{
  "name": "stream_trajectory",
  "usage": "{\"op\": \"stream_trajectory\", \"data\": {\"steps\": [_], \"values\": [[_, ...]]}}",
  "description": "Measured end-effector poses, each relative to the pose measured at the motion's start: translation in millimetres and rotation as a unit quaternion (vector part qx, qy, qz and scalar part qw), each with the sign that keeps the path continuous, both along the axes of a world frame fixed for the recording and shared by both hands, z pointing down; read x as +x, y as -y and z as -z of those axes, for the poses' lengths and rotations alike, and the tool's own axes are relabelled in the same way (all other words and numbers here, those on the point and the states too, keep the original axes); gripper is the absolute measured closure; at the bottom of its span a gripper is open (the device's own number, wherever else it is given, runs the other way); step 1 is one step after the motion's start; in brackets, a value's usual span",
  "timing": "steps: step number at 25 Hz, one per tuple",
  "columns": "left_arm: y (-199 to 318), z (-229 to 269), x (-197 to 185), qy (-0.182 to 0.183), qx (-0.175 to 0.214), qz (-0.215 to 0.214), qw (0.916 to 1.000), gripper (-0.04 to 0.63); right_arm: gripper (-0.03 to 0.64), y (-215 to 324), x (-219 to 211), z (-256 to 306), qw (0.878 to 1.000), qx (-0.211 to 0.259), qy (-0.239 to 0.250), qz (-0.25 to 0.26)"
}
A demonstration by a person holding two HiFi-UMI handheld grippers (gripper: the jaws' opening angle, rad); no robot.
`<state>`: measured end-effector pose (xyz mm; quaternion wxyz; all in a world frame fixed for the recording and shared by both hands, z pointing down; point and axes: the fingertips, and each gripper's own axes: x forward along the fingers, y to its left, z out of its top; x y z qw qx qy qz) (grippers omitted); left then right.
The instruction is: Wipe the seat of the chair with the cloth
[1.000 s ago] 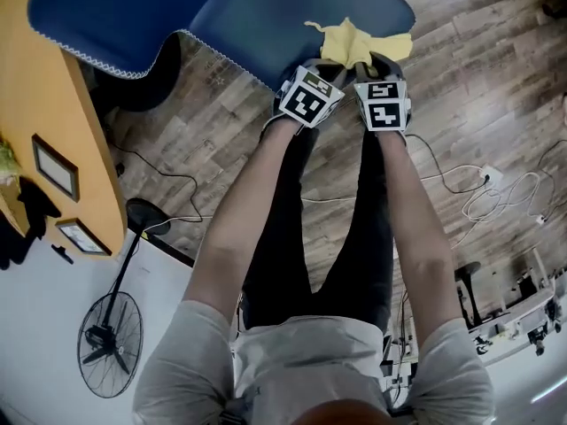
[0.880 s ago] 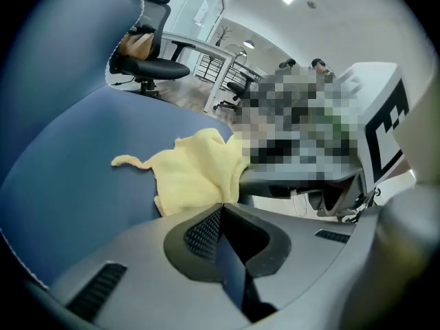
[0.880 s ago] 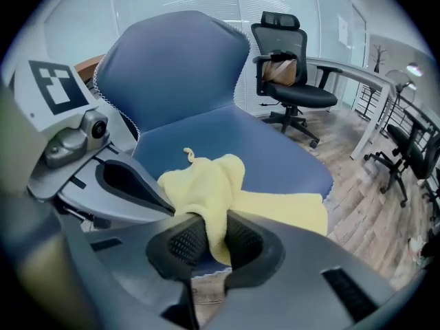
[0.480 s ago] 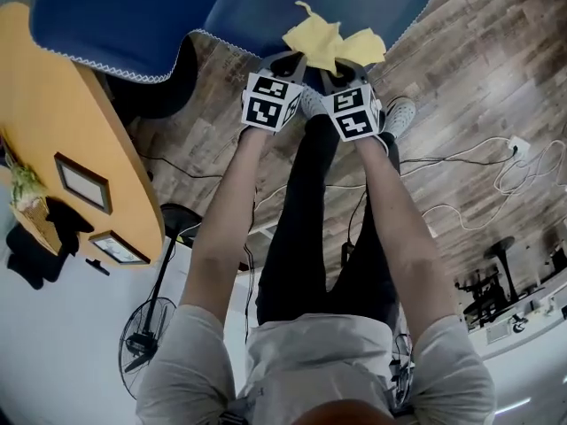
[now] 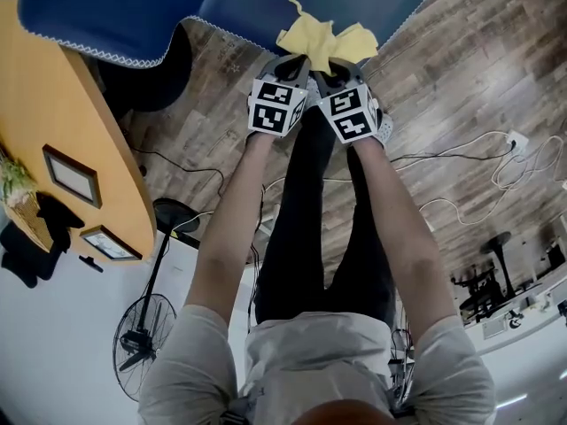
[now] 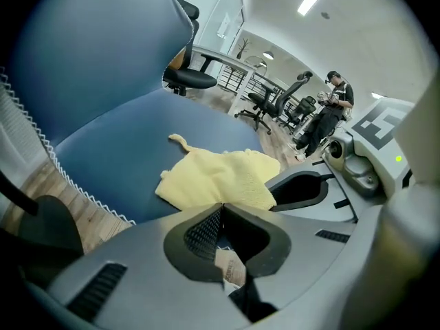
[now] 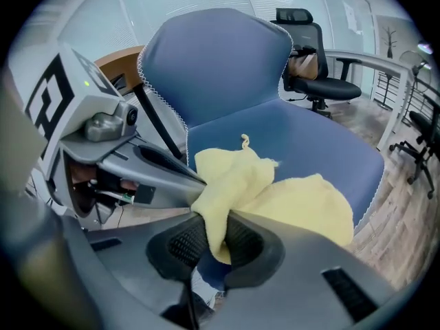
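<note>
Two grippers, one cloth, one blue chair: my right gripper has its jaws clamped on a bunched fold of the yellow cloth. The rest of the cloth is spread on the front part of the seat. My left gripper is held just beside the right one. Its jaws are together with nothing between them, and their tips are at the cloth's near edge.

Both of my arms reach straight out over the wooden floor, where several cables trail. One fan stands by the orange surface, which carries two picture frames. Several other office chairs show in the background of the gripper views.

Compared with a second ago, the pair of grippers has moved away from the seat's right front corner toward the middle of its front edge. Since half a second ago they have edged a little further in, and more of the cloth now lies on the blue padding. The right jaws' grip on the cloth is unchanged.
</note>
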<state>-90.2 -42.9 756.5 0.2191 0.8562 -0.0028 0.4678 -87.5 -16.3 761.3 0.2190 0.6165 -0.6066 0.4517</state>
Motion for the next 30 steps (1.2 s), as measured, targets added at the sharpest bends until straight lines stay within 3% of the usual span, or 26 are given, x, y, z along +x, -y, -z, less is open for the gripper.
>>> {"op": "stream_trajectory", "data": {"steps": [6, 12, 16, 22, 30], "values": [[-19, -5, -24, 0.017, 0.004, -0.009, 0.9998, 0.568, 0.548, -19, -27, 0, 1.000, 0.008, 0.014, 0.022], [-45, 2, -43, 0.030, -0.005, 0.004, 0.9995, 0.568, 0.548, -52, -39, -2, 0.995, -0.010, 0.001, 0.101], [-58, 27, -53, 0.019, 0.004, 0.030, 0.9993, 0.568, 0.548, -82, -29, 12, 0.989, -0.018, -0.047, 0.142], [-64, 100, -45, -0.032, 0.034, 0.101, 0.9938, 0.568, 0.546, -108, 21, 91, 0.981, 0.026, -0.112, 0.154], [-104, 225, -67, -0.080, 0.046, 0.198, 0.9758, 0.568, 0.546, -146, 28, 225, 0.985, 0.092, -0.108, 0.099]]}}
